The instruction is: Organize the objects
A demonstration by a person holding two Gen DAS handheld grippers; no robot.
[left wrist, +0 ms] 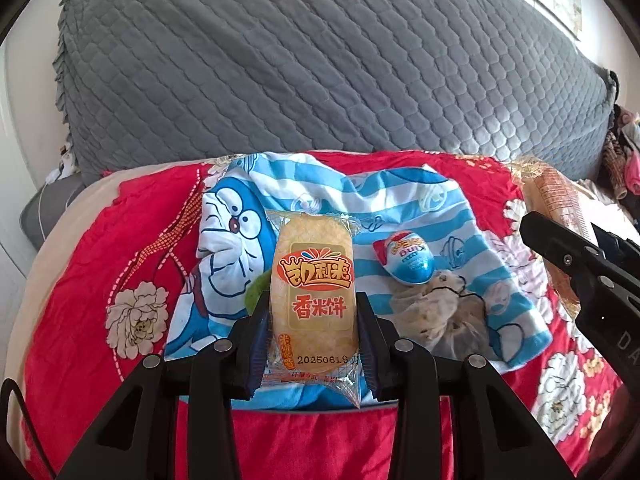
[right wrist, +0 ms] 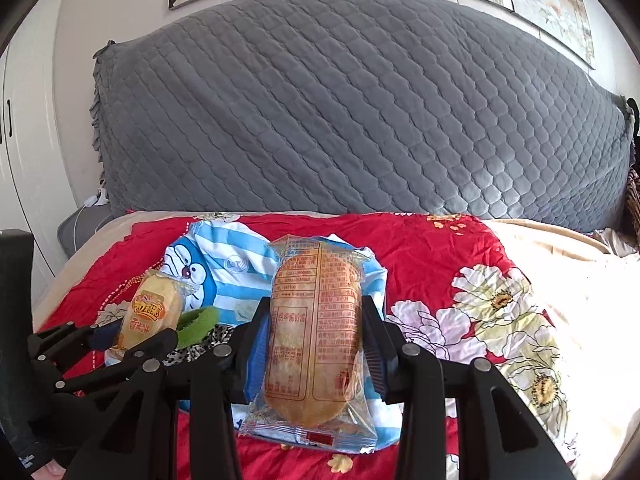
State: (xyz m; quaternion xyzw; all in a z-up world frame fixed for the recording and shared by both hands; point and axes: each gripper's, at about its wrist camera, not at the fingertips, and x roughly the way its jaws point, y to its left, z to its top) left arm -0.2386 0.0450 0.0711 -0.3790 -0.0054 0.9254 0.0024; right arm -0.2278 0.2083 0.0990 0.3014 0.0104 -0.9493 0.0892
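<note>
L gripper [left wrist: 314,312] clamped on rice cracker pack [left wrist: 312,292], label side up; R gripper [right wrist: 316,344] clamped on second pack [right wrist: 314,344], print side up. Both held above striped cartoon cloth [left wrist: 360,200] on red quilt [left wrist: 80,248], prob. for sorting w/ egg toy [left wrist: 408,258].

Left gripper [left wrist: 314,308] clamps a rice cracker packet [left wrist: 313,296] above striped cloth [left wrist: 360,200].
</note>
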